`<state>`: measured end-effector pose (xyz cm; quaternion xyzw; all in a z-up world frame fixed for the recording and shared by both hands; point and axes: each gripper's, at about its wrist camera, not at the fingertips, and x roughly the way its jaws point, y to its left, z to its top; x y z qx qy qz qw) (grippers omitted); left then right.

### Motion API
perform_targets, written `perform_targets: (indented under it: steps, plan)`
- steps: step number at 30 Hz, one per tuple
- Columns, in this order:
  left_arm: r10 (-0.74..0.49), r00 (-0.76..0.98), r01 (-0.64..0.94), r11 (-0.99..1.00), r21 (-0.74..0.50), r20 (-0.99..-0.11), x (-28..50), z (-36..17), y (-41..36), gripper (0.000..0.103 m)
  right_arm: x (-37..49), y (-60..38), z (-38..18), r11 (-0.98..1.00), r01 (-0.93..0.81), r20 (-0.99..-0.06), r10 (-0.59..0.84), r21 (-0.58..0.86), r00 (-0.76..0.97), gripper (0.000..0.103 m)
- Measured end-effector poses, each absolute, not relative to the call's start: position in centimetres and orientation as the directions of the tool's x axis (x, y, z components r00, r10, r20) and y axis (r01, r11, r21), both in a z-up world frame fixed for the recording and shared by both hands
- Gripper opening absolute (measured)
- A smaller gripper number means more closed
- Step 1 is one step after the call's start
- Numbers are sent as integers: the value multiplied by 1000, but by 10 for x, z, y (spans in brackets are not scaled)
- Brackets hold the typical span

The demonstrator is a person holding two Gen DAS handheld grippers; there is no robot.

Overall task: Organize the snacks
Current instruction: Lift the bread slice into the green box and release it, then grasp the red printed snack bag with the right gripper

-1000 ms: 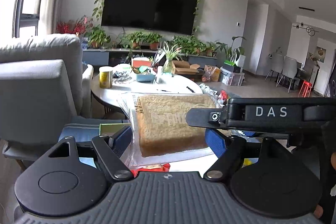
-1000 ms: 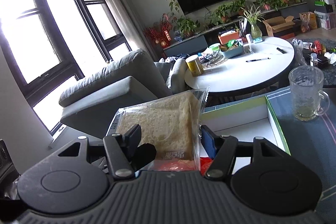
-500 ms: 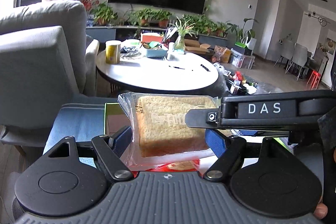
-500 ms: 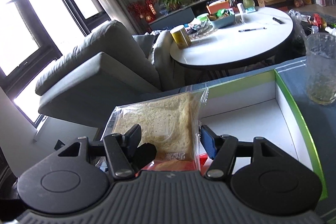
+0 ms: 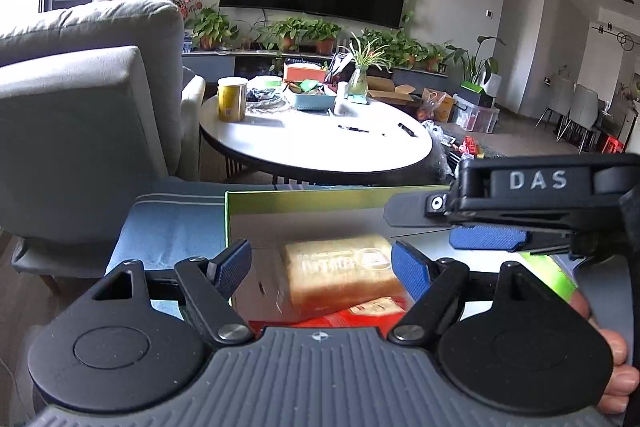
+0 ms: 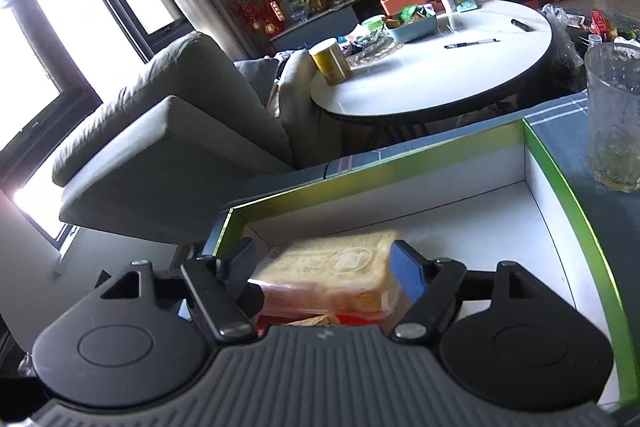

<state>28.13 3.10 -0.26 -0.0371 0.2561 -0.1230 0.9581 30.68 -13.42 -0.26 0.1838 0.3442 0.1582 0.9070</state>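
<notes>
left hand-held gripper (image 5: 320, 263) jaws spread; right hand-held gripper (image 6: 324, 263) jaws spread.

White raised letters "DAS" are showing on the black body of the right gripper (image 5: 486, 241) as it is crossing the left wrist view. Pale print is sitting on the wrapper of the bread pack (image 5: 340, 273), and a round stamp is showing on the bread pack (image 6: 340, 269) in the right wrist view, but both are blurring too much to read. The yellow can (image 5: 231, 99) on the round table is carrying a label that is too small to make out.
</notes>
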Motion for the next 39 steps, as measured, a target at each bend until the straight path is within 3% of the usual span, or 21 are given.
perform_targets:
  steps: [15, 30, 39]
  plan:
    - [-243, 858, 195, 969, -151, -453, 202, 17, 39, 76, 224, -153, 43, 864, -278, -452, 464, 420, 762, 78]
    - [-259, 799, 173, 964, -204, -543, 142, -26, 53, 78, 186, -141, -15, 814, -221, -585, 549, 538, 597, 78]
    - [-289, 754, 188, 955, -228, -590, 145, -48, 49, 78, 185, -128, -35, 849, -150, -659, 494, 507, 567, 78]
